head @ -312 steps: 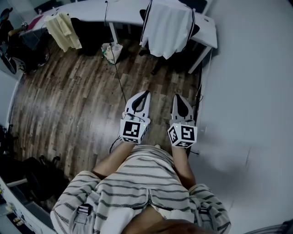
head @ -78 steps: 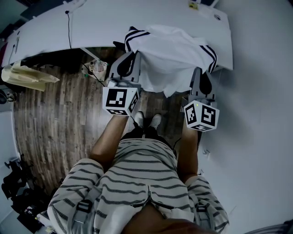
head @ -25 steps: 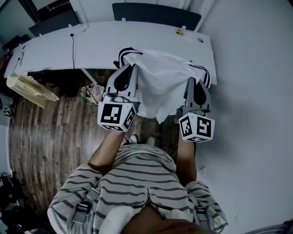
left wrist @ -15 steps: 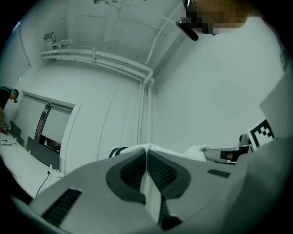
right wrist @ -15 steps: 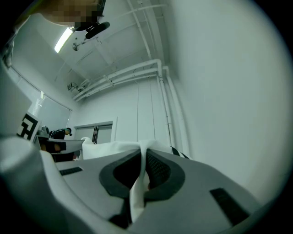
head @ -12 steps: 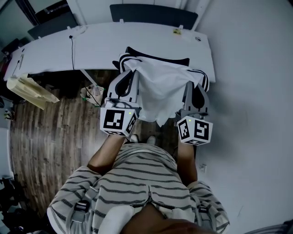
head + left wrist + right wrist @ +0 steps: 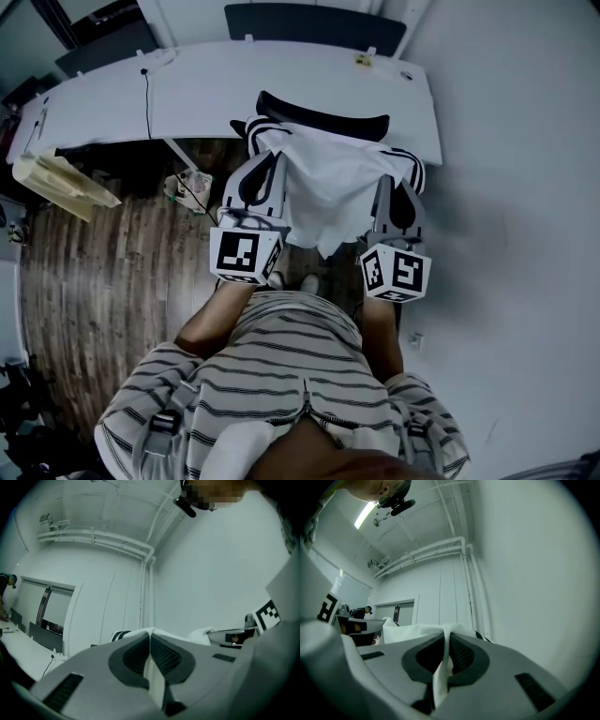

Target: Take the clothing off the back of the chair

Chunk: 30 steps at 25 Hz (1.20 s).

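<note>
The left gripper [image 7: 270, 161] is closed on one top corner of the white shirt [image 7: 328, 187], and the right gripper [image 7: 388, 180] is closed on the other. The shirt hangs spread between them, just on the person's side of the chair [image 7: 323, 101] back. I cannot tell if it touches the chair.

The grey plastic left gripper [image 7: 270, 161] and grey plastic right gripper [image 7: 387, 184] are held roughly level, side by side, on outstretched bare forearms [image 7: 204, 323]. White fabric [image 7: 328, 187] is pinched between each one's closed jaws.
</note>
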Tool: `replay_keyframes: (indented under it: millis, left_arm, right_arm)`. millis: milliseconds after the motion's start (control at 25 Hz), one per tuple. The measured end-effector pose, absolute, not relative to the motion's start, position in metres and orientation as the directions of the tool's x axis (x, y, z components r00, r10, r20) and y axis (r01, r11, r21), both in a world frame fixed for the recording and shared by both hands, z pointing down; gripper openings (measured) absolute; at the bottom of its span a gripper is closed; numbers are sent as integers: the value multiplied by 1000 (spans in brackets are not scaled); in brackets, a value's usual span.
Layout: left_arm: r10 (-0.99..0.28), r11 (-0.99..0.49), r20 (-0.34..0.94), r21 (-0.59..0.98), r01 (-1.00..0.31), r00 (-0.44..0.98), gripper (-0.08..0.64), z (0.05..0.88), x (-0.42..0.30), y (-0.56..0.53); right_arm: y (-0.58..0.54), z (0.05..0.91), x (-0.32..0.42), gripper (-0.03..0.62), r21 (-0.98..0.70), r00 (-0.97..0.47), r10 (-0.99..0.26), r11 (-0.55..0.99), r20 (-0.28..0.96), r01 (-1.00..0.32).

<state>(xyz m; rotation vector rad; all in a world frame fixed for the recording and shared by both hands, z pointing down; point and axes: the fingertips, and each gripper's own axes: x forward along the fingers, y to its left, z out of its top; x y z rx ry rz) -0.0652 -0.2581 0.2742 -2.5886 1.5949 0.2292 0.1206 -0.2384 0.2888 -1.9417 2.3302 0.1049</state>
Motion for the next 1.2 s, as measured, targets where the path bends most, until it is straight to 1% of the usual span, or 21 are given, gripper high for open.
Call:
replay_keyframes:
  millis: [240,640,1200]
  left_arm:
    - [-880,-455,-148,-11,-890,452,29,311,-58,-238]
    - [-887,-451,-106,-16,-893,450,29,336,-56,-239]
    - [-887,-454,-67,-57,-889,457,29,366,-55,-235]
  right_arm:
    - [-217,329,127,31,-25,-171,-980,175,-105,-984]
    - [-217,351,127,31,-27,-166,-983,168,-74,-985]
    - [-212,380,125,31,11,-160,-986,159,-48,-987]
